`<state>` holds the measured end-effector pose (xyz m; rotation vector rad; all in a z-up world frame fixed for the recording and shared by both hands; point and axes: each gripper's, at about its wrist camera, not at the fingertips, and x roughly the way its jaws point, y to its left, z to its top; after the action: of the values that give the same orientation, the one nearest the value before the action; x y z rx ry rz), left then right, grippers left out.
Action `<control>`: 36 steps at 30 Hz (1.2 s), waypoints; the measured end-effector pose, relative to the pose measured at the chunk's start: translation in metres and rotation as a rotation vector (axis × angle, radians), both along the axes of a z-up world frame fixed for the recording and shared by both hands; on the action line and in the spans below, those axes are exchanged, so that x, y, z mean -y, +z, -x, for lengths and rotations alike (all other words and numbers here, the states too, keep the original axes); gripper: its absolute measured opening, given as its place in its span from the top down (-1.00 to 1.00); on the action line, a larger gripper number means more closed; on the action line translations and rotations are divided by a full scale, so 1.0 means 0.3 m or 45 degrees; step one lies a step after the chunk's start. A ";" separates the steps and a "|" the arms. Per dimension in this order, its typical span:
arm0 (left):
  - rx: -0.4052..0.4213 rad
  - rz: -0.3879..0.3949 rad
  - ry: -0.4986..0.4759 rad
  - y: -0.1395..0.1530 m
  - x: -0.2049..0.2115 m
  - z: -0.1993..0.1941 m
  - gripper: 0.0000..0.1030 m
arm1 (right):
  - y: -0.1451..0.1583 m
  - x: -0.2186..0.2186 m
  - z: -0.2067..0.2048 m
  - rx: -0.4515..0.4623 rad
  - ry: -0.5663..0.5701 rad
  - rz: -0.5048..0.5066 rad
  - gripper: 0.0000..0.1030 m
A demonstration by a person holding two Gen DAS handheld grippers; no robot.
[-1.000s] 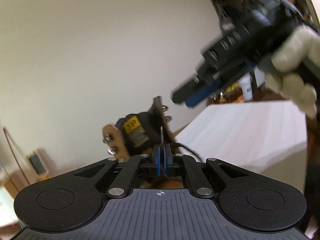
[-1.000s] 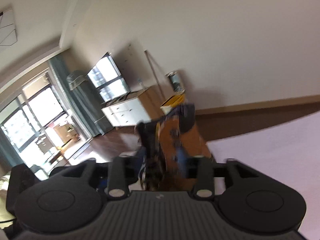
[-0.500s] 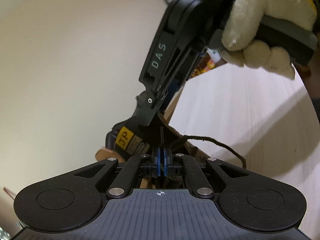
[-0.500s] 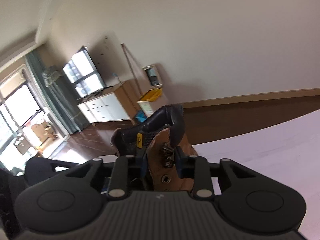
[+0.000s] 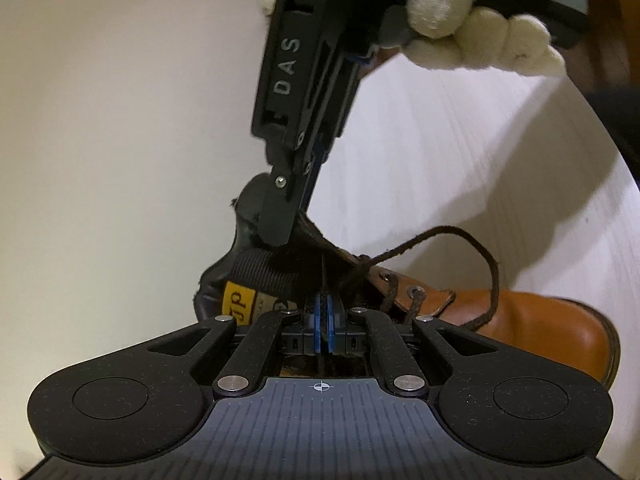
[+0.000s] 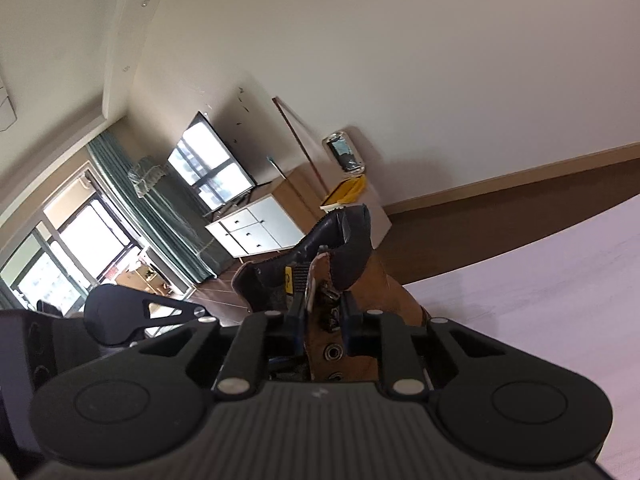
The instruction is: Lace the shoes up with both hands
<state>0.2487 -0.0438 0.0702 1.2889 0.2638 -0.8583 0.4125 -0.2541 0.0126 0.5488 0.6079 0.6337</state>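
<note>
A brown leather boot [image 5: 540, 320] with a black padded collar and a yellow tag lies on the white table [image 5: 480, 160]. My left gripper [image 5: 324, 316] is shut on the stiff tip of the dark lace [image 5: 494, 264], which loops out from the eyelets. A gloved hand [image 5: 472, 32] holds my right gripper [image 5: 292, 220], which reaches down onto the boot's collar. In the right wrist view, the right gripper [image 6: 322, 316] has its jaws closing on the boot's eyelet flap [image 6: 320, 280]. The pads meet the flap's sides beside its metal hooks.
Behind the boot [image 6: 356, 240] are a plain wall and a wooden skirting board. Further back stand a white cabinet [image 6: 256, 232], a TV, curtains and windows. The white table [image 6: 560, 280] stretches to the right.
The right gripper came down from the upper right to the boot's collar and its jaws narrowed around the eyelet flap. The left gripper rolled, still shut on the lace tip.
</note>
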 end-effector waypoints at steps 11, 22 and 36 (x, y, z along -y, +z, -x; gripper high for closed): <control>-0.012 -0.026 -0.064 0.007 -0.004 -0.026 0.93 | -0.002 0.036 -0.011 0.003 0.020 -0.047 0.64; -0.064 0.026 -0.127 -0.006 -0.054 -0.060 0.93 | -0.003 0.053 -0.017 0.011 0.070 -0.098 0.60; -0.075 0.068 -0.124 -0.023 -0.147 -0.081 0.92 | -0.123 0.190 -0.028 0.064 0.227 -0.206 0.58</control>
<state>0.2730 0.0003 0.0634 1.2362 0.2245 -0.9815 0.4210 -0.3112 -0.0244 0.6317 0.5652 0.8681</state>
